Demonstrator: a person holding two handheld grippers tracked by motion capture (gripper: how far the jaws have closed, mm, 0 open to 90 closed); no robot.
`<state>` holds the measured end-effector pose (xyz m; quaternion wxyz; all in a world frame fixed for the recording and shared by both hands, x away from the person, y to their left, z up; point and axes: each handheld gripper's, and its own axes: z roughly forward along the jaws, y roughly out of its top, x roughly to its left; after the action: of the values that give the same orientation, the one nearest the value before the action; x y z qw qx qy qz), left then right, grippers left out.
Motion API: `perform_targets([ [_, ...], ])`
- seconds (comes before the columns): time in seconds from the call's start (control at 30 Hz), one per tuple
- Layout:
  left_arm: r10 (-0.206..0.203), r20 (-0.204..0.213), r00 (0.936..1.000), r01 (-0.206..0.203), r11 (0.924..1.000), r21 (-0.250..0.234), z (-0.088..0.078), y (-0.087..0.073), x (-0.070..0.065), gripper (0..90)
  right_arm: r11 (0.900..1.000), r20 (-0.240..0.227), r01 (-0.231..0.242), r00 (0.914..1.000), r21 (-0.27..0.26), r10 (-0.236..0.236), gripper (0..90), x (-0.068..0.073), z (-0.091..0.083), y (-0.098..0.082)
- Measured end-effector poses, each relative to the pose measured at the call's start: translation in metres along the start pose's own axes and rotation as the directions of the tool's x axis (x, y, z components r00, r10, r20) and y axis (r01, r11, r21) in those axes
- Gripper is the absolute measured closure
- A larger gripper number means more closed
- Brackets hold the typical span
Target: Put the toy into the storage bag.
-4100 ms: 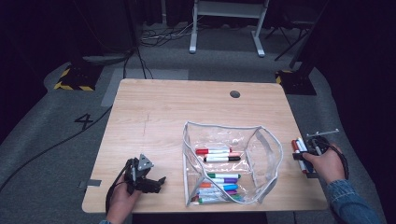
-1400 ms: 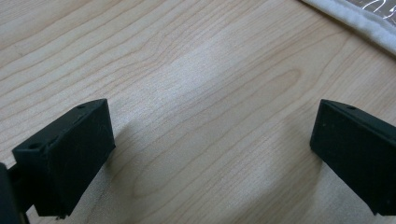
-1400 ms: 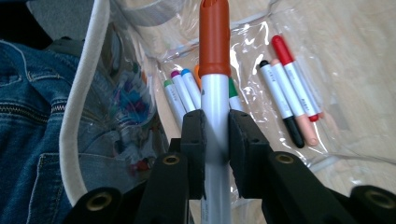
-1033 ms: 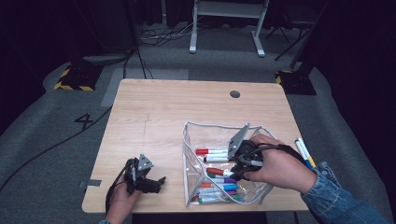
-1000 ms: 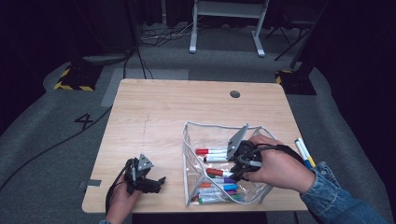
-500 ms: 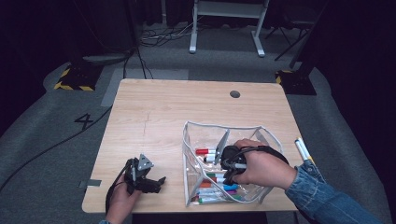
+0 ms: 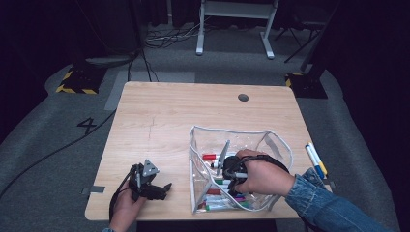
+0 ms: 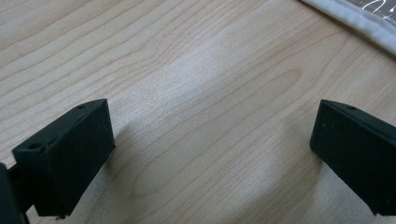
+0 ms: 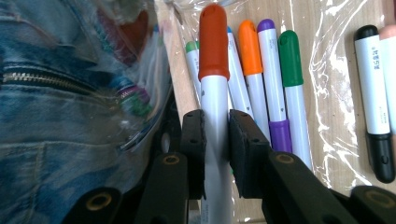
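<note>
My right gripper [image 9: 215, 140] has its two black jaws clamped on the white barrel of a marker with an orange-red cap [image 9: 214, 42]; the barrel's lower end runs down out of the right gripper view, so I cannot see its far tip. From above, my right hand [image 7: 261, 175] covers most of that gripper inside the clear plastic pouch [image 7: 203, 140], and the held marker itself is hidden under my hand there. Beside the held marker lie an orange-capped marker [image 9: 250, 46], a purple-capped marker [image 9: 270, 60] and a green-capped marker [image 9: 290, 60], side by side on the pouch's crinkled bottom; a blue-capped one is squeezed behind the held barrel and mostly hidden. Farther off to the side lies a black-capped marker [image 9: 373, 102], and one more at the frame edge is cut off. To the other side, wrinkled plastic reflects my denim sleeve [image 7: 329, 203], blurring what lies behind it.

My left gripper [image 7: 153, 186] rests near the table's [image 7: 169, 111] front edge, well apart from the pouch. Its jaws stand wide apart over bare wood, nothing between them; a corner of the pouch's white hem shows at the top of that view. Two markers [image 7: 314, 159] lie on the table outside the pouch, near the right edge.
</note>
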<state>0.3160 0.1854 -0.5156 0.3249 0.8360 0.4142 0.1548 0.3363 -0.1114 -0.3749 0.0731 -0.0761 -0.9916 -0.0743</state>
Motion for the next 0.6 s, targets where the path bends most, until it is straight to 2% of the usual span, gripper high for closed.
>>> perform_targets([
  [0.07,-0.001,0.001,1.0000,0.001,1.0000,0.001,0.000,0.000,0.000,0.0,1.000,-0.002,-0.002,1.0000,0.001,0.002,75.2,-0.002,0.003,-0.001],
  [0.17,0.001,0.000,1.0000,-0.001,1.0000,0.000,0.000,0.000,0.000,0.0,0.999,0.000,-0.015,0.9999,-0.028,0.015,63.6,-0.004,0.005,-0.004],
  [0.23,0.000,0.000,1.0000,0.000,1.0000,0.000,0.000,0.000,0.000,0.0,0.997,0.019,-0.031,0.9993,-0.072,0.033,56.5,-0.005,0.002,-0.005],
  [0.3,0.000,0.000,1.0000,0.000,1.0000,0.000,0.000,0.000,0.000,0.0,0.990,0.035,-0.048,0.9980,-0.132,0.053,52.7,-0.005,-0.005,-0.007],
  [0.4,0.000,0.001,1.0000,0.000,1.0000,0.001,0.000,0.000,0.000,0.0,0.973,0.066,-0.061,0.9948,-0.224,0.077,50.1,-0.004,-0.020,-0.010],
  [0.53,0.001,0.001,1.0000,-0.001,1.0000,0.002,0.000,0.000,0.000,0.0,0.938,0.106,-0.067,0.9884,-0.340,0.109,49.8,-0.003,-0.044,-0.017],
  [0.57,0.000,0.002,1.0000,0.000,1.0000,0.003,0.000,0.000,0.000,0.0,0.932,0.115,-0.068,0.9866,-0.356,0.116,49.8,-0.003,-0.049,-0.018],
  [0.6,0.001,0.000,1.0000,-0.001,1.0000,0.001,0.000,0.000,0.000,0.0,0.921,0.129,-0.068,0.9836,-0.383,0.126,50.1,-0.003,-0.058,-0.022],
])
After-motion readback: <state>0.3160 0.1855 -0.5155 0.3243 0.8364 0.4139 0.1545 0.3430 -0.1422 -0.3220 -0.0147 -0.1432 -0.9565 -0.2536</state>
